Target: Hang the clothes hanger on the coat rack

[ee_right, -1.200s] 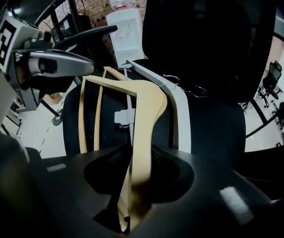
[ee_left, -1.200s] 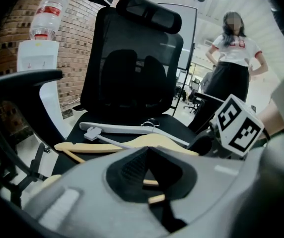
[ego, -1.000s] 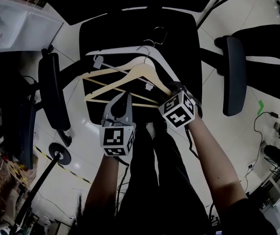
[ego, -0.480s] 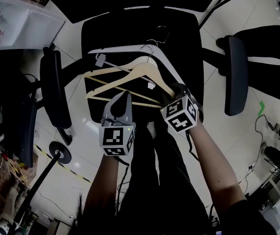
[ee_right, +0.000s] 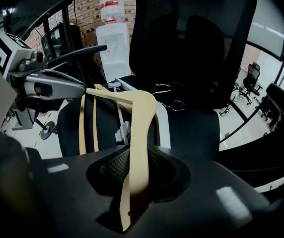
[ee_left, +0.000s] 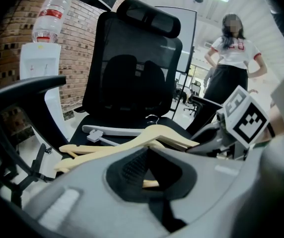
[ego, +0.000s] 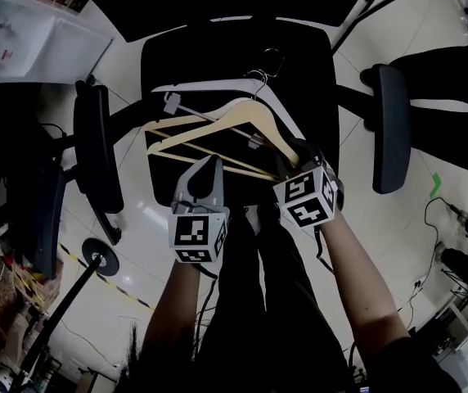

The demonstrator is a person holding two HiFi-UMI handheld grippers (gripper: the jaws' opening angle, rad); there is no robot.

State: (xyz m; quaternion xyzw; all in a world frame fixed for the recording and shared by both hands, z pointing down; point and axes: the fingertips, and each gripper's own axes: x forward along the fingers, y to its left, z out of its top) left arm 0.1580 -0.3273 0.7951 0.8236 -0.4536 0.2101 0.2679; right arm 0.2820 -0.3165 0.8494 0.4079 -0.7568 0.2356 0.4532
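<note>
The wooden clothes hanger point(ego: 234, 113) lies over the black seat point(ego: 308, 64) of an office chair, its shoulders spread across the cushion and its thin lower bar on the side nearest the person. One end of it is pinched in the right gripper point(ego: 291, 154). In the right gripper view the pale wooden arm runs straight down between the dark jaws, which have just been closing and now press on it from both sides. That held end sits a little higher than the other end, which reaches out toward the chair's left edge. I can't tell whether it touches the cushion there. Just beside the right gripper is the left gripper point(ego: 213, 166), pointing at the lower bar with its jaw tips drawn together. A short piece of wood shows through the hollow behind the tips, but I can't tell if the jaws touch the bar. Under the wooden hanger, closer to the backrest point(ee_left: 132, 73), lies a white hanger point(ego: 209, 87) with clips, and wire hooks point(ego: 260, 76) sit near the middle of the seat. The armrests point(ego: 99, 150) flank the seat over a pale tiled floor point(ego: 455, 23). Behind the chair stand a water dispenser point(ee_left: 40, 68) by a brick wall point(ee_left: 13, 48) and a person point(ee_left: 231, 58) in a white top.
</note>
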